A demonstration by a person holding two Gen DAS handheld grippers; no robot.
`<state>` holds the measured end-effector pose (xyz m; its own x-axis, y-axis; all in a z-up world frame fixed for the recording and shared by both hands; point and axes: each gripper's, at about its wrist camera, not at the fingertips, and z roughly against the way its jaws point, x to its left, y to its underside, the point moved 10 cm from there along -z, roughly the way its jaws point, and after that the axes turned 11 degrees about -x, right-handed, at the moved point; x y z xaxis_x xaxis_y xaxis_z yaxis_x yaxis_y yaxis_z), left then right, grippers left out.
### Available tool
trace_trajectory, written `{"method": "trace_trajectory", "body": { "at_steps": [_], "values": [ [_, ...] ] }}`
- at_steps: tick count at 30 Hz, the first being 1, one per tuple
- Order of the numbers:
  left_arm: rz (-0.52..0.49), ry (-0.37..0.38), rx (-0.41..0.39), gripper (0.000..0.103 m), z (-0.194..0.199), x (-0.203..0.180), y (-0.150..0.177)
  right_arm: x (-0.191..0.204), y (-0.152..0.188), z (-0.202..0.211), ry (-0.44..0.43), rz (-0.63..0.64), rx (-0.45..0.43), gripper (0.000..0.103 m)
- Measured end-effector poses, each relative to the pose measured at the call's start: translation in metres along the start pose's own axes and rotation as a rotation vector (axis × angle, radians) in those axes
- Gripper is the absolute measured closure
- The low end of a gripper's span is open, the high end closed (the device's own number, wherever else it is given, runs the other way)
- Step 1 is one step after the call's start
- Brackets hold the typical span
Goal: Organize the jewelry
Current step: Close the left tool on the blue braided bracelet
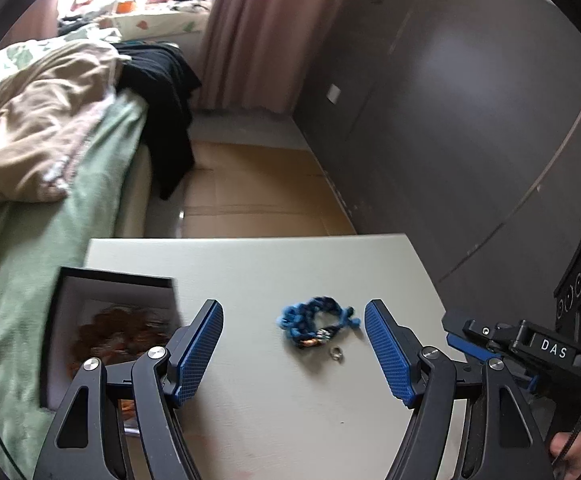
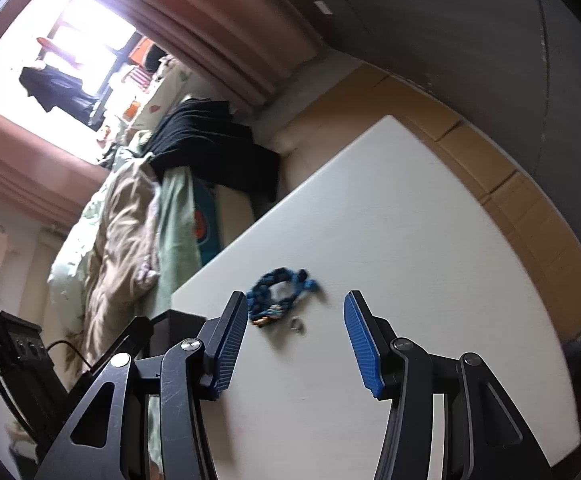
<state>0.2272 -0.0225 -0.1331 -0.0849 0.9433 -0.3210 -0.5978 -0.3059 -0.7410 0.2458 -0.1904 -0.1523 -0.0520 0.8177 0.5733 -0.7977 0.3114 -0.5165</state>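
White table (image 1: pixel 250 264) fills the lower part of the left wrist view, with a bed (image 1: pixel 30 152) beside it and a dark wall behind. On the table lies a blue bracelet (image 1: pixel 315 321), and a small silver ring (image 1: pixel 337 355) sits just beside it. An open box (image 1: pixel 114 280) stands at the left edge and seems to have brown things inside, too blurry to name. The left gripper (image 1: pixel 293 354) is spread wide with nothing in it.

From the right wrist view, the same bracelet (image 2: pixel 280 293) and ring (image 2: pixel 297 325) lie ahead of the right gripper (image 2: pixel 296 346), which is partly spread and empty. To pick well, I think one gripper should come straight down over just one piece. The ring is tiny and could slide, so go slowly.
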Motion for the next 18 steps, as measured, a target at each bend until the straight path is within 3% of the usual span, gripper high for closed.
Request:
{"method": "trace_trajectory", "body": {
  "at_steps": [6, 18],
  "values": [
    [-0.043, 0.013, 0.067, 0.034, -0.03, -0.014, 0.006, -0.015, -0.003, 0.002, 0.043, -0.038, -0.005, 0.052],
    [-0.121, -0.091, 0.167, 0.034, -0.076, -0.009, 0.042, -0.015, -0.002, 0.002, 0.045, -0.03, 0.01, 0.052]
  ]
}}
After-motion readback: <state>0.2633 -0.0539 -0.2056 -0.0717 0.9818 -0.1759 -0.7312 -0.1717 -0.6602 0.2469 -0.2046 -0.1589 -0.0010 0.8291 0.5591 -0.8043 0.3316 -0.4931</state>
